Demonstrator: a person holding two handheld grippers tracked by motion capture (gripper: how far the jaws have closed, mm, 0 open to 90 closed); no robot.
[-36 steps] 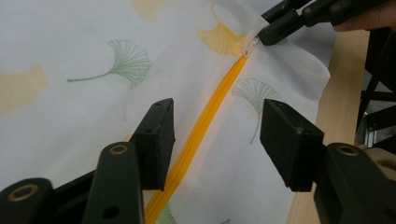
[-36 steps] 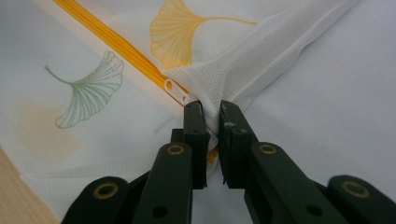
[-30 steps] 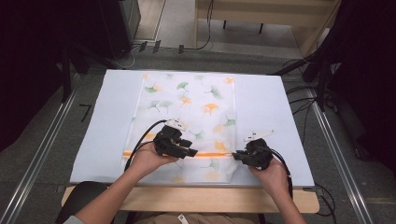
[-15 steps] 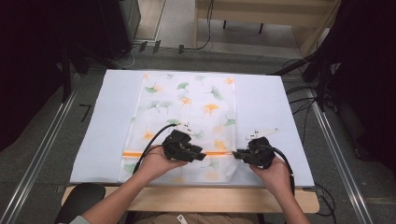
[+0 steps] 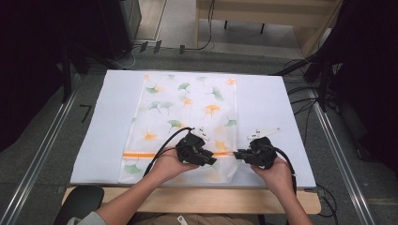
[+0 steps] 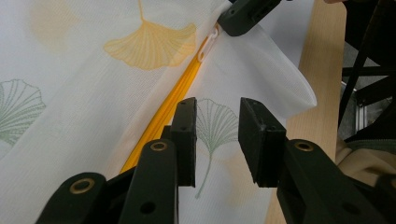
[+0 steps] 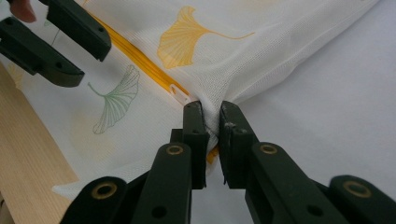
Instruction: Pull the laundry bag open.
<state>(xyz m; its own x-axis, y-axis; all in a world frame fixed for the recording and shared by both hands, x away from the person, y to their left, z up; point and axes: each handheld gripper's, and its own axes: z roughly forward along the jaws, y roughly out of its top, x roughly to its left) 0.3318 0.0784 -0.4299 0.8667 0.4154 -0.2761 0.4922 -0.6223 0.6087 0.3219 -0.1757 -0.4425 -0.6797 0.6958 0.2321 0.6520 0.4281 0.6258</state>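
Observation:
A white mesh bag (image 5: 187,112) printed with ginkgo leaves lies flat on the table, an orange zipper (image 5: 145,154) running across its near end. My right gripper (image 7: 211,109) is shut on the bag's cloth at the zipper's end, just beside the white zipper pull (image 7: 180,93). My left gripper (image 6: 217,107) hovers over the cloth next to the zipper (image 6: 163,112); its jaws have just been closing and stand apart, with a green leaf print showing in the gap and no cloth pinched. In the high view the left gripper (image 5: 213,159) sits close to the right gripper (image 5: 237,153).
A white cover (image 5: 281,108) spreads over the table, with a bare wooden strip (image 5: 211,199) along the near edge. Metal rails (image 5: 42,154) run down both sides. Cables (image 5: 305,89) and dark equipment lie beyond the right and far edges.
My left gripper has slid right along the zipper toward the right gripper. The right gripper has stayed where it was, still pinching the bag.

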